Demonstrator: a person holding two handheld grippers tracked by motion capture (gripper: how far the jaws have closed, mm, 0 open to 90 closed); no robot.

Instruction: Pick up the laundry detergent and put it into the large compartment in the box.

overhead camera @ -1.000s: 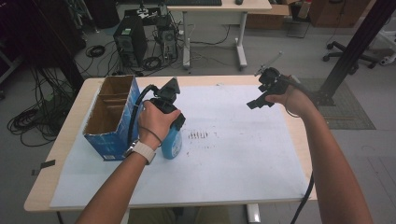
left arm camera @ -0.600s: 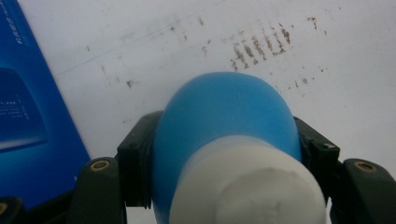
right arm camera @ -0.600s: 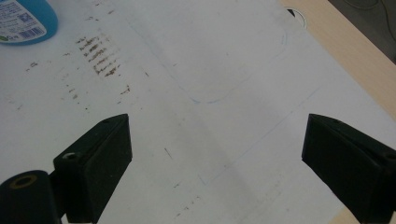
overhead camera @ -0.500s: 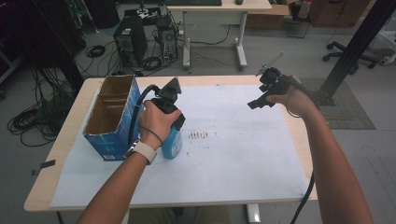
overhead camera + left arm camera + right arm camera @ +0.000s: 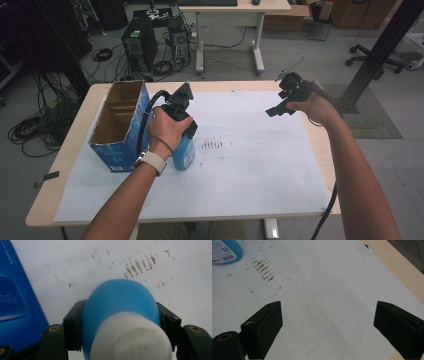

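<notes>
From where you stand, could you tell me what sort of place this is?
Probably a lab or office workroom: desktop computer towers with loose cables on the floor, a rolling office chair, and a paper-covered table.

The high view is looking forward and down from above the person's side, taking in the whole worktop (image 5: pixel 300 200) and the floor beyond it. The left gripper view is sitting very close, looking down past a blue bottle (image 5: pixel 120 305) onto the white sheet (image 5: pixel 180 290). The right gripper view is looking down from farther off, sharing that sheet's brown smudges (image 5: pixel 265 270) and the bottle's base.
</notes>
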